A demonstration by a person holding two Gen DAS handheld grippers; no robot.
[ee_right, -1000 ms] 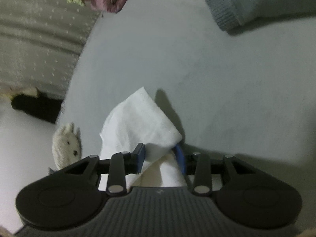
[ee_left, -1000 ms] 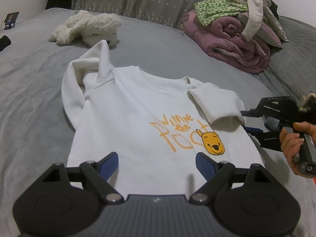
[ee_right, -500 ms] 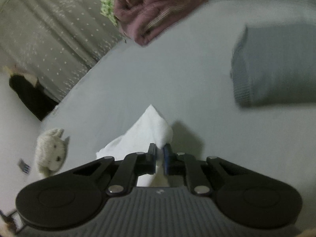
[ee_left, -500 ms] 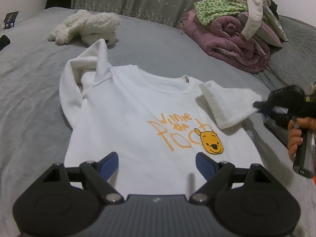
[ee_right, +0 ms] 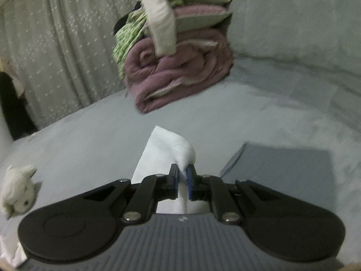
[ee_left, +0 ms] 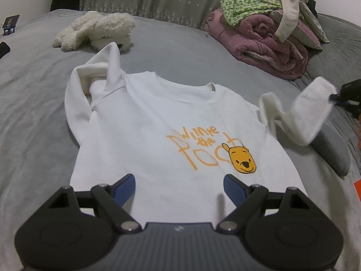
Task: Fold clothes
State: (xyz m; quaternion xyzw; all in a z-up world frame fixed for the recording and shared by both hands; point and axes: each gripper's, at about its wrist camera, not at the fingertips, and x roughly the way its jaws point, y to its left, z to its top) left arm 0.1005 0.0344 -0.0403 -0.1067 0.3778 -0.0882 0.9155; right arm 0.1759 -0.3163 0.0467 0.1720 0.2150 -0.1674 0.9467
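A white sweatshirt (ee_left: 158,135) with an orange Winnie the Pooh print lies face up on the grey bed (ee_left: 33,103). Its left sleeve is bunched up beside the shoulder. My left gripper (ee_left: 179,187) is open and empty, hovering over the sweatshirt's bottom hem. My right gripper (ee_right: 183,177) is shut on the cuff of the right sleeve (ee_right: 167,151). In the left wrist view the right gripper (ee_left: 338,97) holds that sleeve (ee_left: 306,113) lifted off the bed at the far right.
A pile of rolled mauve quilt and loose clothes (ee_left: 266,36) sits at the back right; it also shows in the right wrist view (ee_right: 178,67). A white plush toy (ee_left: 94,29) lies at the back left. A folded grey garment (ee_right: 282,169) lies right of the sweatshirt.
My right gripper closed on the right sleeve's cuff and pulled it up and outward to the right, unfolding it off the chest. The left gripper stayed still and open.
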